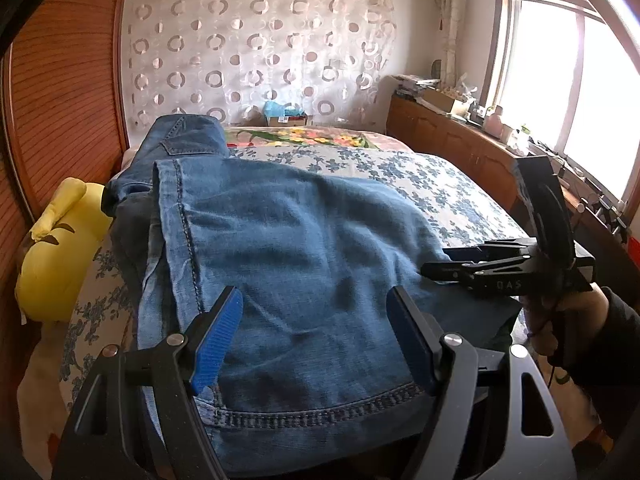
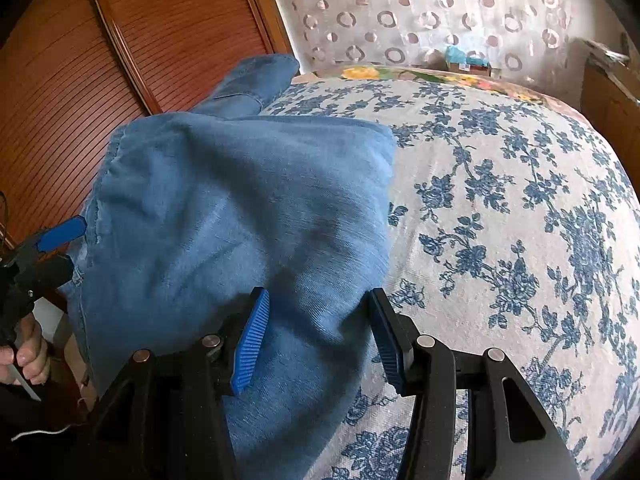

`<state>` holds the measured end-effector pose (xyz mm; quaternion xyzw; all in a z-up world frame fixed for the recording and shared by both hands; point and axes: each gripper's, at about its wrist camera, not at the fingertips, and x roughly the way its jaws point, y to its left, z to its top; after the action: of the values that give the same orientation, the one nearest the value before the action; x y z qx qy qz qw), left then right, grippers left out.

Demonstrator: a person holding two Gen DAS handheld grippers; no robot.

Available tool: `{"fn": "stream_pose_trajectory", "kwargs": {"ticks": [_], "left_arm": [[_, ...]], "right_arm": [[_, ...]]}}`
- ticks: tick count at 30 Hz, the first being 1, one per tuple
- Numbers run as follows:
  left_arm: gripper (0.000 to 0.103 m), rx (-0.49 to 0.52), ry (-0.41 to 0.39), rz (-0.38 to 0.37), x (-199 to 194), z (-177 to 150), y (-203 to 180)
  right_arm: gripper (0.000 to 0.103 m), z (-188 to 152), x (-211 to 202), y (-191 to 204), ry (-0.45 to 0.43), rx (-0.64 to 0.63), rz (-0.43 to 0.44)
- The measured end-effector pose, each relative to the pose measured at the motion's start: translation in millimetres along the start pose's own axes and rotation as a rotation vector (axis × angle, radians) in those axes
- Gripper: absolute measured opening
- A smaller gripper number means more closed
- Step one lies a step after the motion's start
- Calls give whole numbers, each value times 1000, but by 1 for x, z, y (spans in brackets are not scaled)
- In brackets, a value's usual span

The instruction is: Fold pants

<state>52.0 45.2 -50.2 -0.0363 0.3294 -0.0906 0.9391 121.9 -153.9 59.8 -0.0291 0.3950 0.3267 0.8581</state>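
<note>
In the left wrist view, the blue denim pants [image 1: 288,248] lie partly folded on a bed covered by a white sheet with a blue flower print [image 1: 420,184], near its left edge. A stitched hem runs across the bottom of the frame, and a folded layer with a seam lies along the left side. The left gripper [image 1: 316,344], black with blue ribbed pads, stands with its jaws spread wide above the denim near the hem; nothing is clamped between them. The right gripper [image 1: 436,269] reaches in from the right, held by a hand [image 1: 560,316], its tips at the pants' right edge; whether they pinch cloth cannot be told here. A yellow plush toy [image 1: 56,252] sits at the bed's left edge beside a brown slatted wooden door [image 1: 60,92].

In the right wrist view, the right gripper [image 2: 318,340] has its jaws apart, with a bunched fold of the pants [image 2: 240,208] lying between the pads. The left gripper [image 2: 60,236] shows at the pants' far left edge, one blue pad beside the seam. The flowered sheet [image 2: 500,200] stretches away to the right.
</note>
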Motion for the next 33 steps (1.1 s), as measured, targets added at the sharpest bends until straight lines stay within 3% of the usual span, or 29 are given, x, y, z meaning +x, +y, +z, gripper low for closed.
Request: {"fn": "stream_pose_trajectory", "kwargs": {"ticks": [1,2,3,6,12,19,26,30,32,33], "left_arm": [[75,-1,-1,1,0,-1,0],[75,-2,0,3,0,-2,0],[75,-2,2,5,1,-3,1],[75,-6,10,18,4,-5,5],[75,-18,-1,33,1,-3,11],[75,-7,-14,27,1,2,4],[75,19,-18,-14,8,13,-19],[75,43,-11,-43,19,17,-38],[75,57,-7,-59,25,20,-49],[75,63,-3,-63,29,21,-54]], "right_arm": [[52,1,2,2,3,-4,1],[42,2,3,4,7,-12,1],[24,3,3,6,8,-21,11],[6,6,-1,20,-8,-94,-22],[5,25,-44,27,-169,-133,-69],[5,33,-82,-7,-228,-113,-184],[5,-5,-116,-100,-184,14,-378],[8,-40,-115,-148,-119,84,-396],[15,-52,-118,-156,-128,100,-391],[24,-57,-121,-157,-134,103,-387]]}}
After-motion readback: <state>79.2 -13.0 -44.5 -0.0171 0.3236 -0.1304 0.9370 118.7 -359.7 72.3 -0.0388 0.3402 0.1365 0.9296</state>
